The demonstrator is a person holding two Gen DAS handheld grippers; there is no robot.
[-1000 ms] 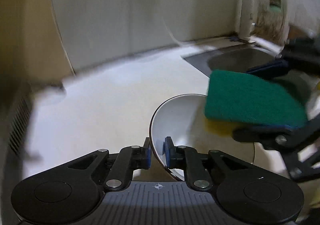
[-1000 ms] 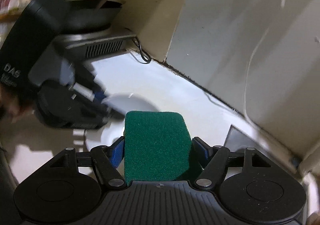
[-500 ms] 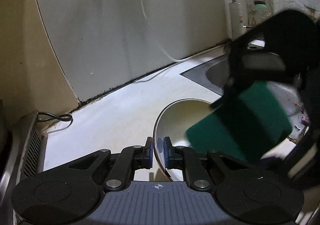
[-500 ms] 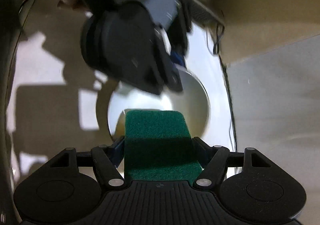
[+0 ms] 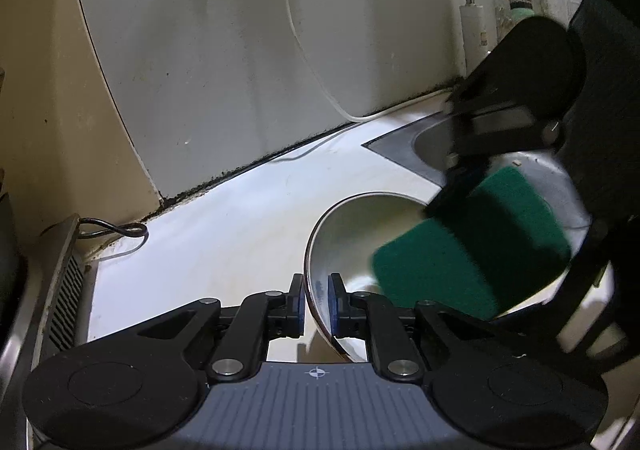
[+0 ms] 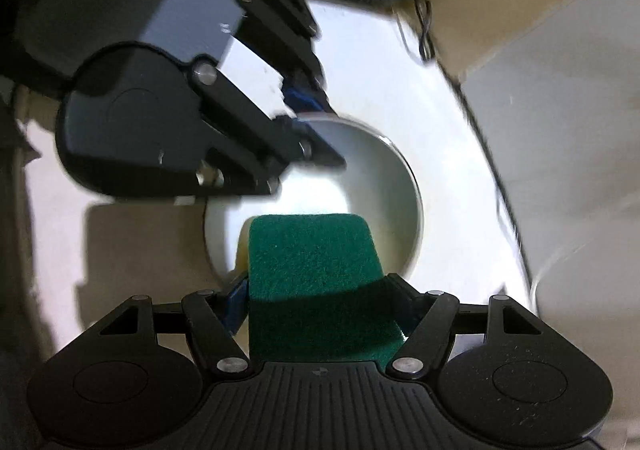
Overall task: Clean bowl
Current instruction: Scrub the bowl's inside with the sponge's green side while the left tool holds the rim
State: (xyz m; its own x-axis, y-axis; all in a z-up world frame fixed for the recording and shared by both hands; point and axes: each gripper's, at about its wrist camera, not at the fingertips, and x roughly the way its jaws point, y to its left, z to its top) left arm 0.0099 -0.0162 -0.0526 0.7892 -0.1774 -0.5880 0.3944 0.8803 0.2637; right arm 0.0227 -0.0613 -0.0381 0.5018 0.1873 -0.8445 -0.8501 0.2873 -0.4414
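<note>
Pinching the near rim of the white bowl (image 5: 352, 234) between their blue pads, your left tongs (image 5: 316, 300) are clamped on it and are tilting it up off the white desk (image 5: 224, 226). Your right tongs (image 6: 320, 290) are squeezing a green sponge (image 6: 316, 270), yellow on its underside, and are pushing its front end down inside the bowl, against the inner wall. Seen from the left wrist, the sponge (image 5: 472, 246) is blurring as it crosses the bowl's far side. Beyond the bowl, a steel sink (image 5: 424, 142) is sitting set into the desk, with a curved tap (image 5: 472, 6) rising behind it.
</note>
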